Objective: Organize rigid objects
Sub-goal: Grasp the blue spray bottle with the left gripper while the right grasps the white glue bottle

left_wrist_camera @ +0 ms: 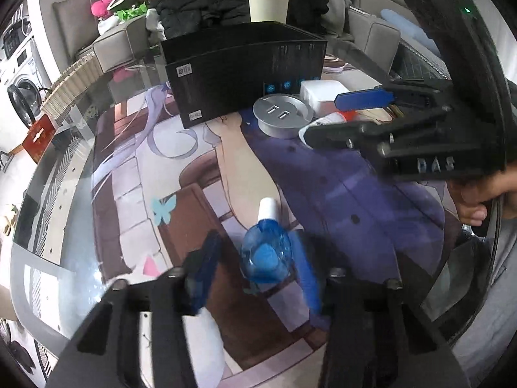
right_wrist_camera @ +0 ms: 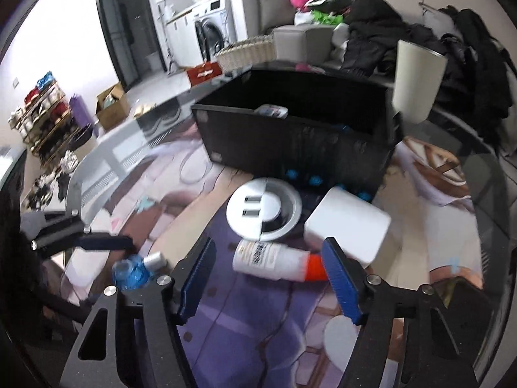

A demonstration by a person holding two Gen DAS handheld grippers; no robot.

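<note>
A small blue bottle with a white cap (left_wrist_camera: 266,252) lies on the printed mat between the pads of my left gripper (left_wrist_camera: 258,265), which is open around it; the right pad sits close against it. The bottle also shows in the right wrist view (right_wrist_camera: 134,270). My right gripper (right_wrist_camera: 269,278) is open and empty over a white bottle with an orange cap (right_wrist_camera: 274,258) lying on the mat. A black storage box (right_wrist_camera: 290,129) stands behind, open on top, with a white item inside. A round silver USB hub (right_wrist_camera: 265,207) and a white adapter (right_wrist_camera: 347,223) lie before the box.
A cream cup (right_wrist_camera: 416,80) stands behind the box at the right. Dark clothes and grey cushions (left_wrist_camera: 113,45) lie beyond the glass table's far edge. The printed mat (left_wrist_camera: 339,194) covers the table's middle. A washing machine (right_wrist_camera: 210,22) stands far left.
</note>
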